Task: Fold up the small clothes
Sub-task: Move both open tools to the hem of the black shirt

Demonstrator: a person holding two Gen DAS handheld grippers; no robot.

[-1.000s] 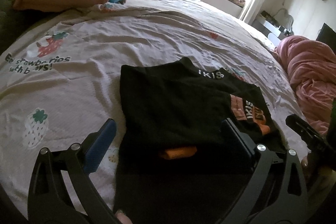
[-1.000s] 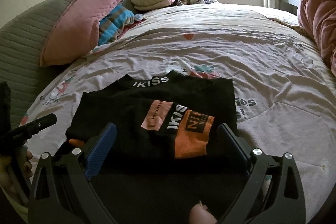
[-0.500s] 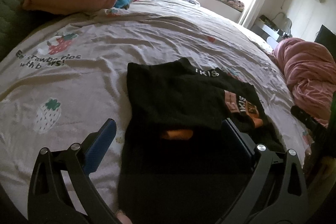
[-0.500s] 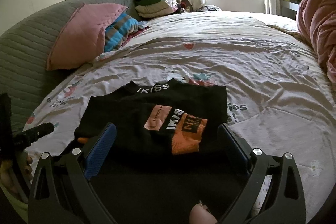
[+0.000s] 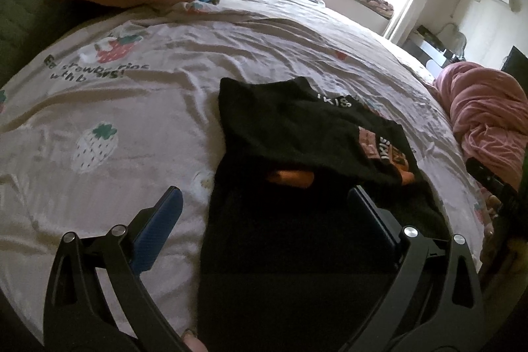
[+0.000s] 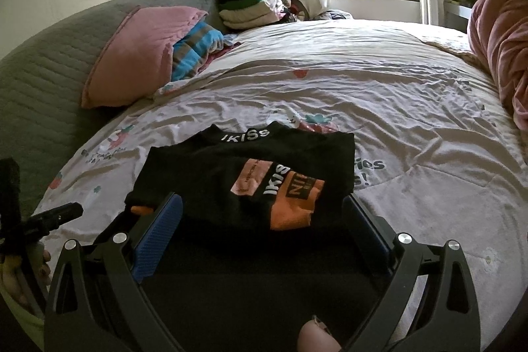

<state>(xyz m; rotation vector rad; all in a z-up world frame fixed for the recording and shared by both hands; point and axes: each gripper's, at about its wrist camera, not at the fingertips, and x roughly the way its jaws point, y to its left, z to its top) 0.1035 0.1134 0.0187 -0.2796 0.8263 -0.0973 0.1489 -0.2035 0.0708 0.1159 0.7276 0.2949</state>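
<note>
A small black shirt (image 5: 297, 134) with an orange and pink print and a white "IKISS" collar lies partly folded on the bed; it also shows in the right wrist view (image 6: 250, 167). Its sleeves are folded in over the body and its lower part lies flat toward me. My left gripper (image 5: 267, 203) is open and empty, above the shirt's near left part. My right gripper (image 6: 260, 210) is open and empty, above the shirt's near edge. Each gripper shows at the edge of the other's view.
The bed sheet (image 5: 132, 108) has strawberry prints. A pink pillow (image 6: 142, 55) and a striped cloth (image 6: 194, 48) lie at the headboard. Folded clothes (image 6: 250, 5) are stacked near the window. A pink blanket (image 5: 488, 121) is heaped on the right.
Both grippers have drawn back and up from the shirt, so it looks smaller and farther away. Both stay open. The shirt has not moved.
</note>
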